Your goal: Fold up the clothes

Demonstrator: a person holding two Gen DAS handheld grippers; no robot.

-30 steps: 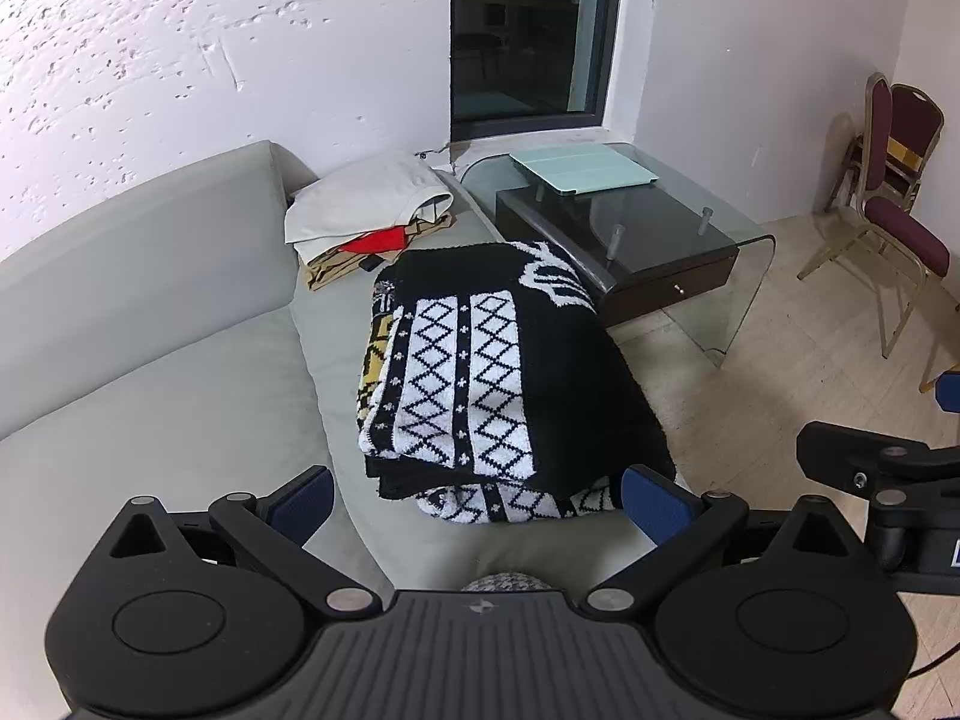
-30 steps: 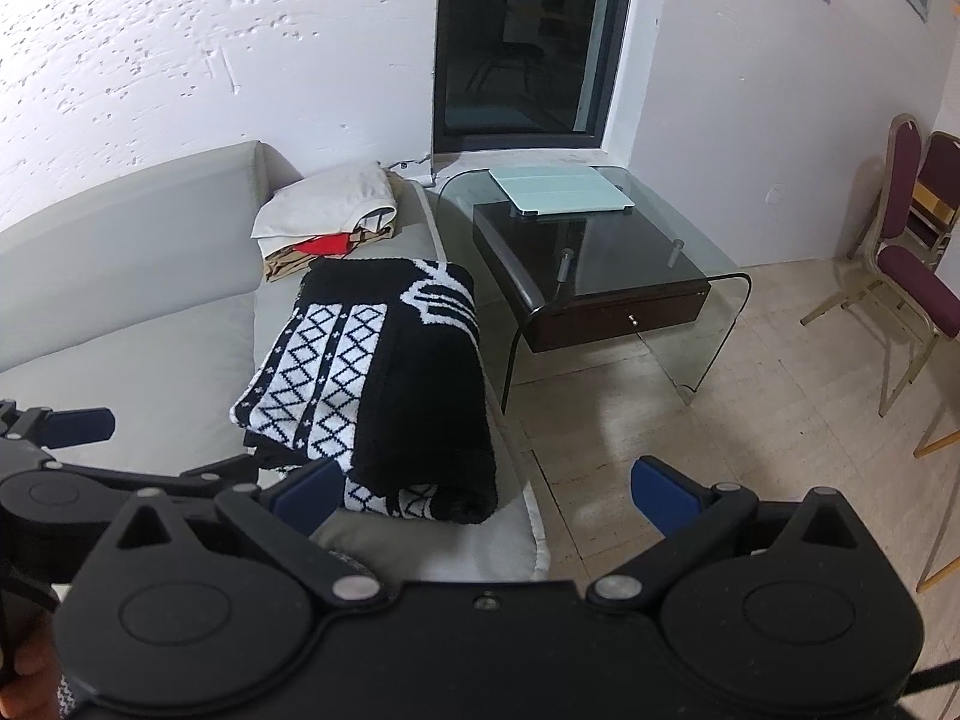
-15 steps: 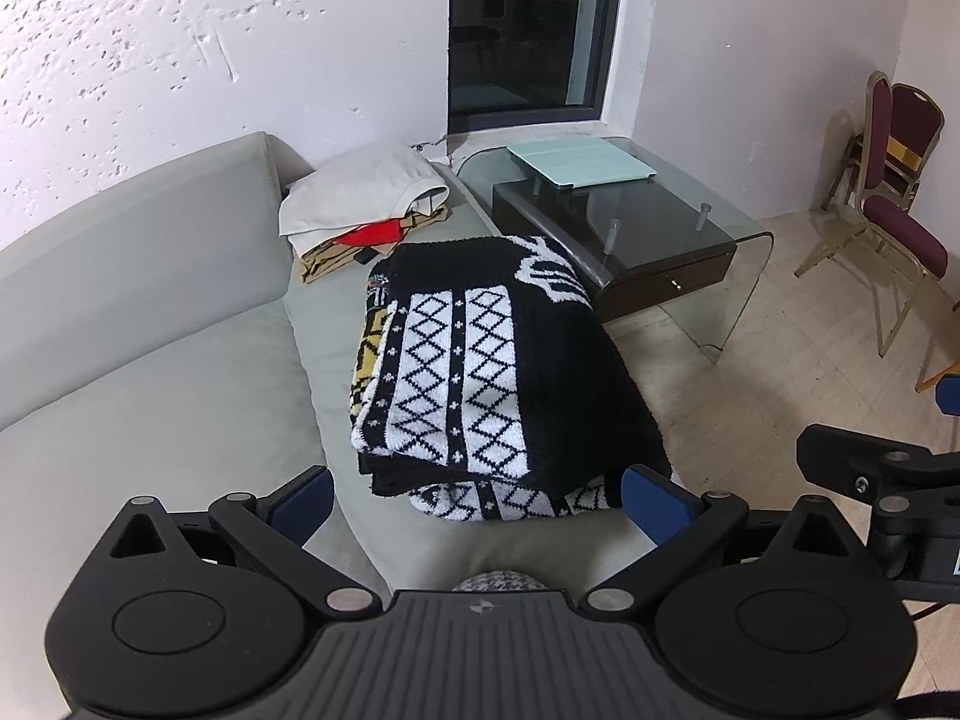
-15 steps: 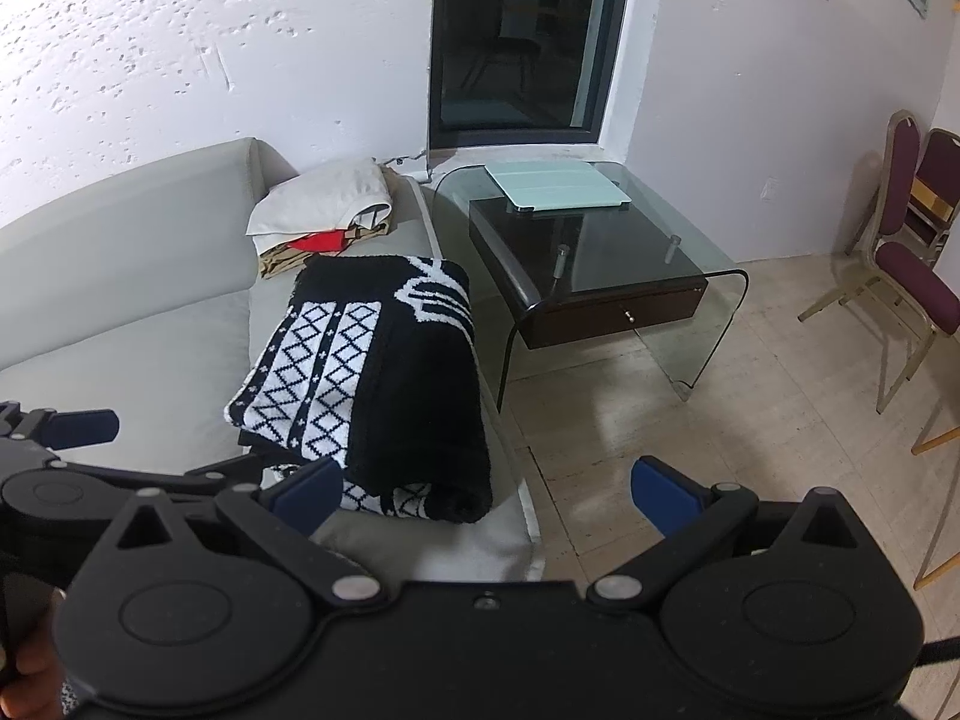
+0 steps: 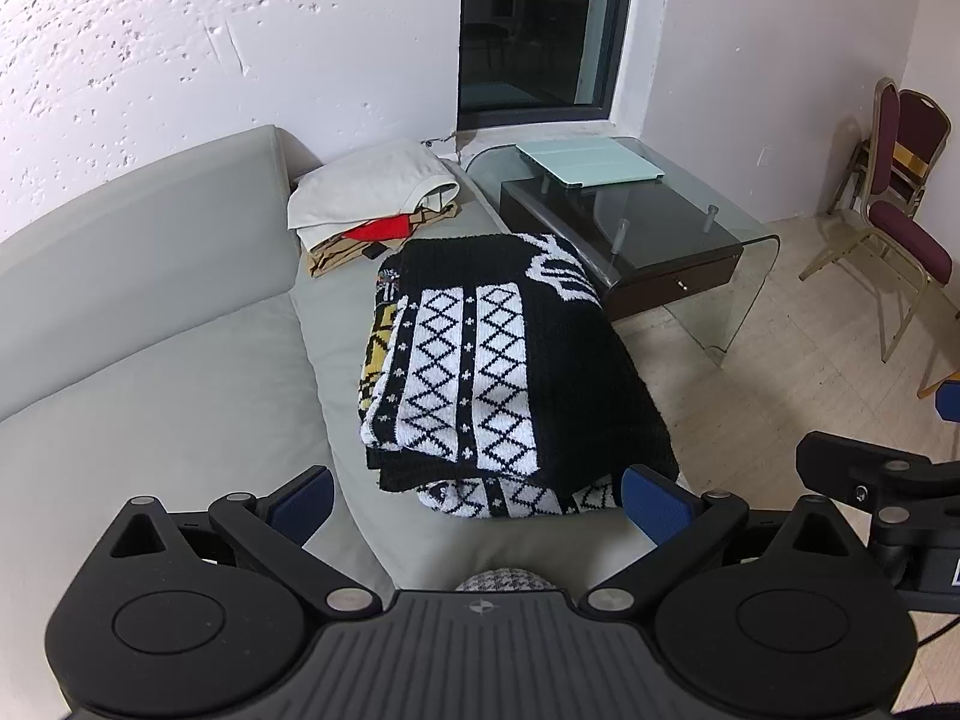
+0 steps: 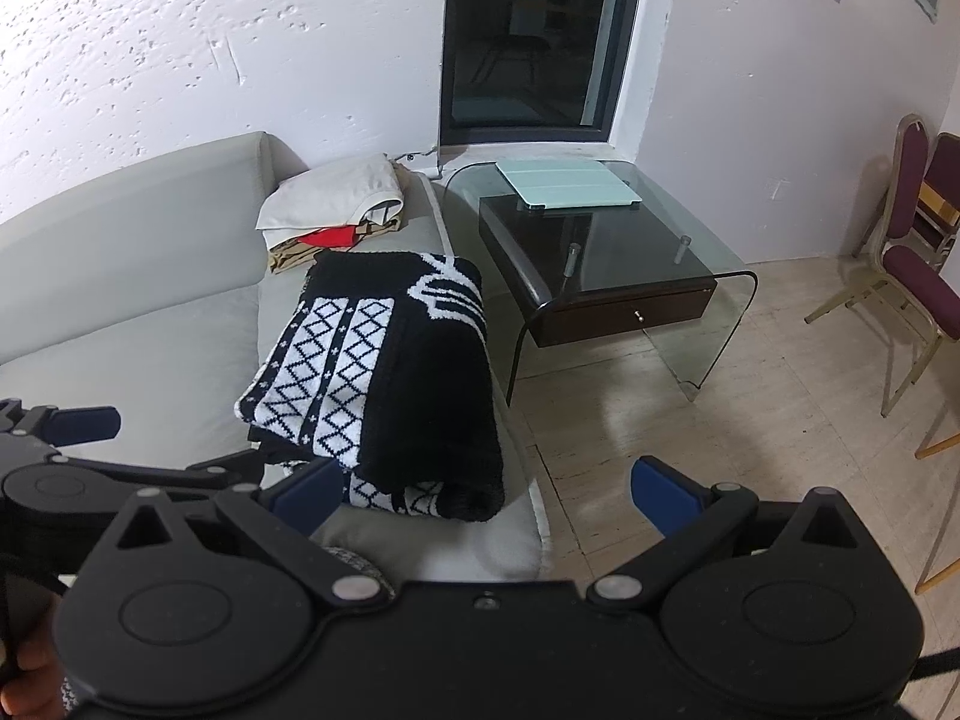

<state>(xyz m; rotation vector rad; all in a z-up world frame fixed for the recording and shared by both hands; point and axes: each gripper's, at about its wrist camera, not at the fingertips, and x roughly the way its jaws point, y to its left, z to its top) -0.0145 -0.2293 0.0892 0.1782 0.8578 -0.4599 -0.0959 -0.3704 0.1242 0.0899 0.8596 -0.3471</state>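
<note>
A folded black-and-white patterned knit lies on the grey sofa, on its right seat cushion near the front edge. My left gripper hovers just in front of the knit, open, with nothing between its blue pads. My right gripper is also open and empty, off the sofa's right front corner, above the floor. The left gripper shows at the left of the right wrist view.
A stack of folded clothes, white on top with red and tan beneath, sits at the sofa's back right. A glass side table with a pale green tablet case stands to the right. Maroon chairs line the far right.
Both grippers have drifted slightly back and left, so the knit and the table sit a little further right in view. Both stay open and empty.
</note>
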